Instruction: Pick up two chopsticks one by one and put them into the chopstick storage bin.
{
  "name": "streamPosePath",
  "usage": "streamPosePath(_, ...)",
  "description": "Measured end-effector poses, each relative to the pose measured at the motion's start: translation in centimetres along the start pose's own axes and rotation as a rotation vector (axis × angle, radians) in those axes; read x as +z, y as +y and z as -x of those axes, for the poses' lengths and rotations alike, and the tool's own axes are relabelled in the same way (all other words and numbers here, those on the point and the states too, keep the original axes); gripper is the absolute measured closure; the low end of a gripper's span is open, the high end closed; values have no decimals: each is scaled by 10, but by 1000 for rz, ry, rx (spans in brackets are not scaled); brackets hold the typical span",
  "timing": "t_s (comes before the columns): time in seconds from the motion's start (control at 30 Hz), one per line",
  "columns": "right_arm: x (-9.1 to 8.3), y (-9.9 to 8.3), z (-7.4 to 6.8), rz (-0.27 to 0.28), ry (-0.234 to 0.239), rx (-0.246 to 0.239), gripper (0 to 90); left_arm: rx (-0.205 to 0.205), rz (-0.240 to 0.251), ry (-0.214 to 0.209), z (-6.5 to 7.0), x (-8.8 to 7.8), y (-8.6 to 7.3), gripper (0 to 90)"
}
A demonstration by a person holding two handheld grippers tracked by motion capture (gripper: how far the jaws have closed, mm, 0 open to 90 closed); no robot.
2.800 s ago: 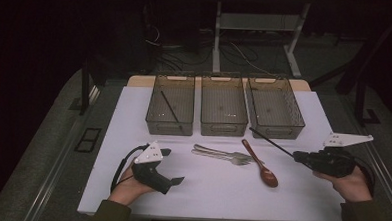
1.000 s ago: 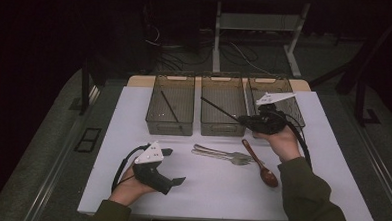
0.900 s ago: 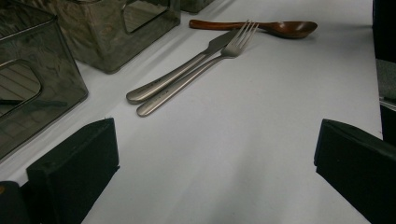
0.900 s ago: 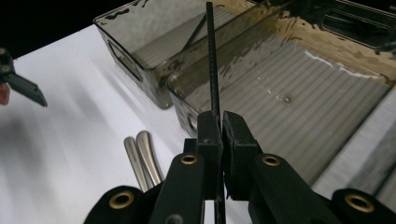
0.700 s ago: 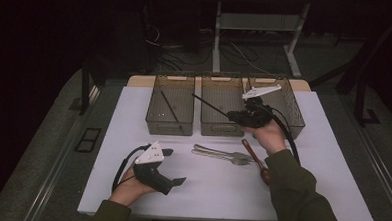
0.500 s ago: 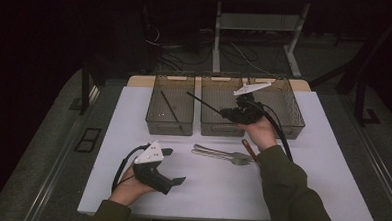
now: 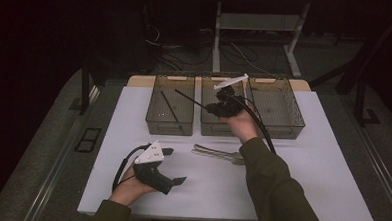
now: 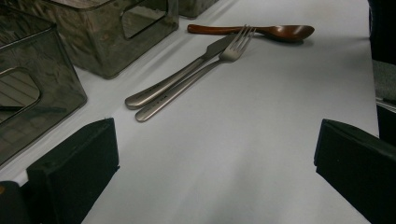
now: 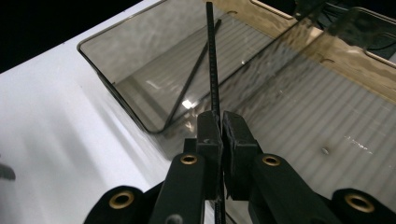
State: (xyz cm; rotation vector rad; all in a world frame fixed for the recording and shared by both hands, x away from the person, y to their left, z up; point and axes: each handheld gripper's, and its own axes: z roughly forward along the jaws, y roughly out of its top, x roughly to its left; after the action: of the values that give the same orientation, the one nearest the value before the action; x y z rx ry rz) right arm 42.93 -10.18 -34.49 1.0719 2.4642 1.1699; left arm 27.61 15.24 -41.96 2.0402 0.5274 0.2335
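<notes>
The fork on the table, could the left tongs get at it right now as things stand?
Probably yes. The left tongs are open and empty, resting on the table, and the left gripper view shows bare white surface between them and the fork. It lies beside a knife, handles touching, so picking it alone may be fiddly.

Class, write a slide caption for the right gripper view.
Right claw shut on a black chopstick, held above the bin containing another.

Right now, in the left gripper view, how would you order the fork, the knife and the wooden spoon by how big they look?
Largest to smallest:
1. Fork and knife: they lie side by side and look alike in length, so I won't rank them.
2. Wooden spoon: looks shorter, but it lies farther from the camera, so its true size is unsure.
</notes>
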Motion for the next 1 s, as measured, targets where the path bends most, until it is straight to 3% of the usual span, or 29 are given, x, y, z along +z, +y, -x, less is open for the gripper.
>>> streamPosePath(0.53, 52, 29, -17, -61, -17, -1, 863, -5, 9, -7, 0, -2, 1, 0)
streamPosePath(1.0, 88, 35, -26, -82, 11, 11, 861, -5, 19, -9, 1, -2, 2, 0)
